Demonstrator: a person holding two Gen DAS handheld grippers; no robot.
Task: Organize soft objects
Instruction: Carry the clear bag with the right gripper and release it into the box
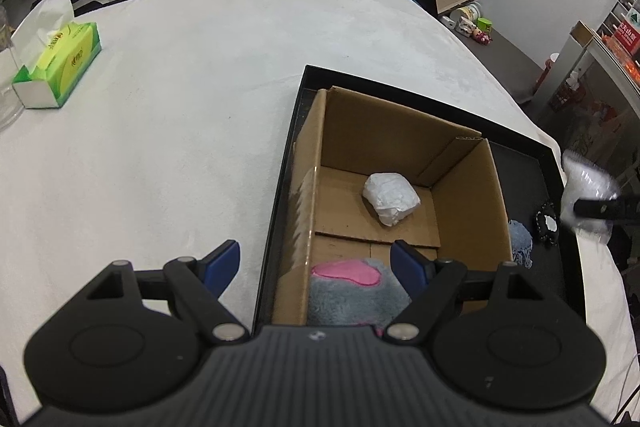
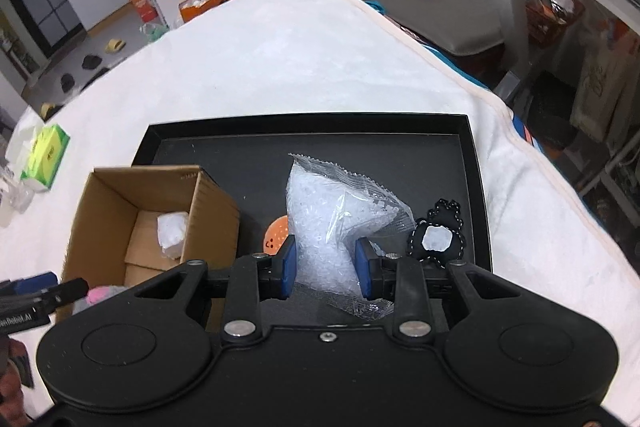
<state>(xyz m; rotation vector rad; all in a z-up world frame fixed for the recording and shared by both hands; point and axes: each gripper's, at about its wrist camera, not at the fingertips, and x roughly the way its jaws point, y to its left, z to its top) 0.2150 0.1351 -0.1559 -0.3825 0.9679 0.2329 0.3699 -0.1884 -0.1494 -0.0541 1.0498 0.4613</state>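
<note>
Right gripper (image 2: 325, 267): clamped on clear bead bag (image 2: 340, 215).
Left gripper (image 1: 316, 263): fingers apart, empty.
Nearby: cardboard box (image 2: 208, 211) left, black pouch (image 2: 438, 237) right.
Surface: black tray (image 2: 476, 163), white cloth (image 1: 180, 147).

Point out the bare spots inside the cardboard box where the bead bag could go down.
Inside the cardboard box, the floor right of the white wad, up to the right wall, is bare. So is the strip between the wad and the grey-pink plush. The near end is crowded by the plush.
</note>
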